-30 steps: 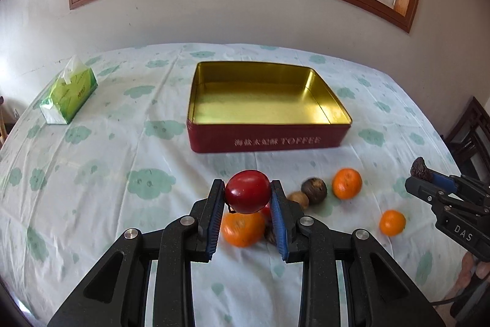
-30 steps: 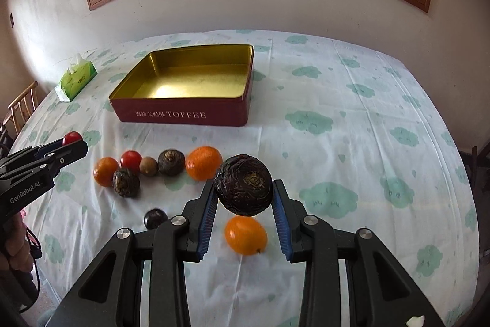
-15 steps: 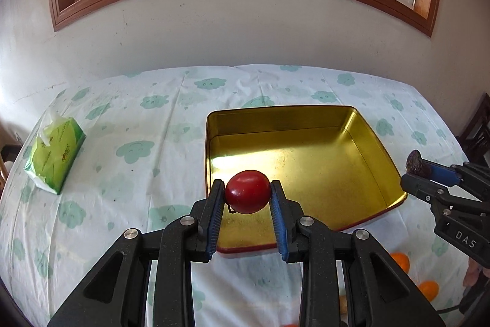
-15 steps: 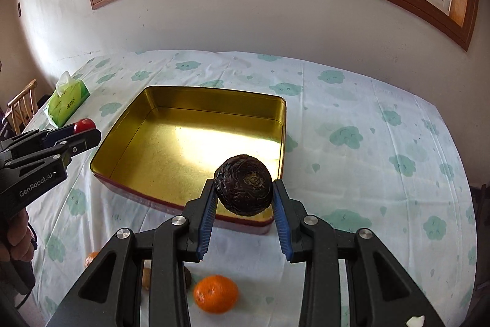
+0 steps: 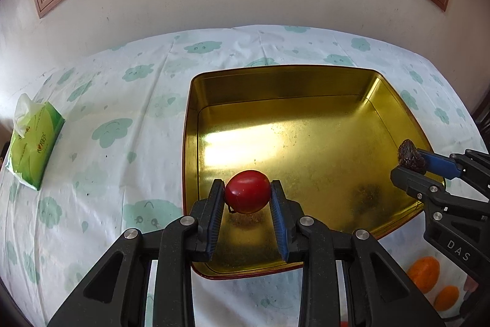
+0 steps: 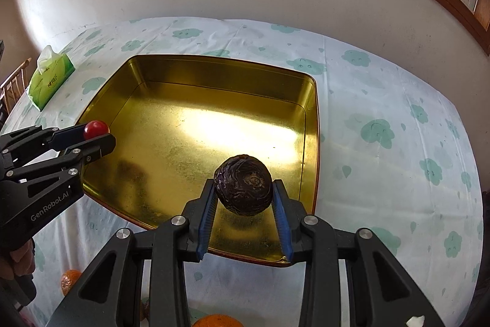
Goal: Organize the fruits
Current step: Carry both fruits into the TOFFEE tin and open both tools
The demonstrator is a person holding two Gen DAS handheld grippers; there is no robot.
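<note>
My left gripper [image 5: 247,195] is shut on a red round fruit [image 5: 247,195] and holds it above the near left part of the gold tin [image 5: 190,124]. My right gripper [image 6: 243,189] is shut on a dark wrinkled round fruit [image 6: 243,189] and holds it above the near right part of the tin [image 6: 310,118]. The tin has red outer walls and nothing lies in it. Each gripper also shows in the other's view: the right one [image 5: 412,163] with the dark fruit, the left one [image 6: 96,132] with the red fruit.
A green tissue pack [image 5: 32,143] lies at the table's far left. Oranges [image 5: 424,270] and other fruits [image 6: 69,281] lie on the cloud-print cloth in front of the tin. A wall and window stand behind the table. A wooden chair [image 6: 12,81] is at the left.
Both grippers have moved forward and up from the fruits on the cloth to above the tin, each still holding its fruit.
</note>
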